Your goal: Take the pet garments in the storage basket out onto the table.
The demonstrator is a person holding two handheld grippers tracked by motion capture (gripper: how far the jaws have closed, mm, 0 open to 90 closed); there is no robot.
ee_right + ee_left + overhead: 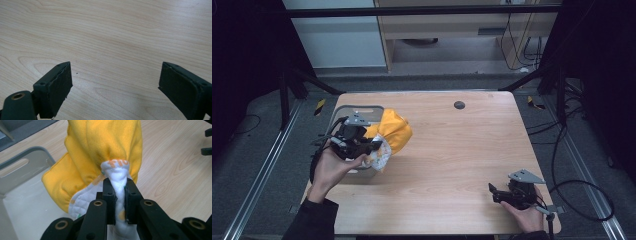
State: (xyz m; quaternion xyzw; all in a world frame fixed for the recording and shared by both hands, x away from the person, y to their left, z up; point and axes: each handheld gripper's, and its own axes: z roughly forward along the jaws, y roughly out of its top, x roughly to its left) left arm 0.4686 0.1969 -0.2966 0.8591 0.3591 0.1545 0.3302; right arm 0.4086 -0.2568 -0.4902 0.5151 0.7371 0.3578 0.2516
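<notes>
Wooden table (447, 165) seen from above, pale grain, with dark floor and metal framing around it. At far left of the tabletop, grey bin (362, 111) with a slotted handle in its wall, standing near the left edge. Just above and in front of the bin, left gripper (373, 145) held in the person's left hand (334, 165), dark sleeve entering from the near edge. Jaws clenched on yellow cloth (396, 131), a soft bundle hanging off the tips toward the right, over the bin's right rim and the table beside it. In the left gripper view, black jaws pinching a bunched white neck of the yellow cloth (100, 150), quilted white lining with orange print showing at the pinch, yellow outer side billowing above; grey bin (25, 167) open at left, its pale inside below the fabric. Further right on the table, small dark round spot (459, 105) near the far edge, well apart from everything else. At near right, right gripper (493, 192) held low by the right hand (524, 215), close to the table's near right corner, grey three-cornered plate on top, cable trailing off to the right. In the right gripper view, jaws spread wide apart, released, nothing between them, bare wood grain of the table (112, 37) beyond.
</notes>
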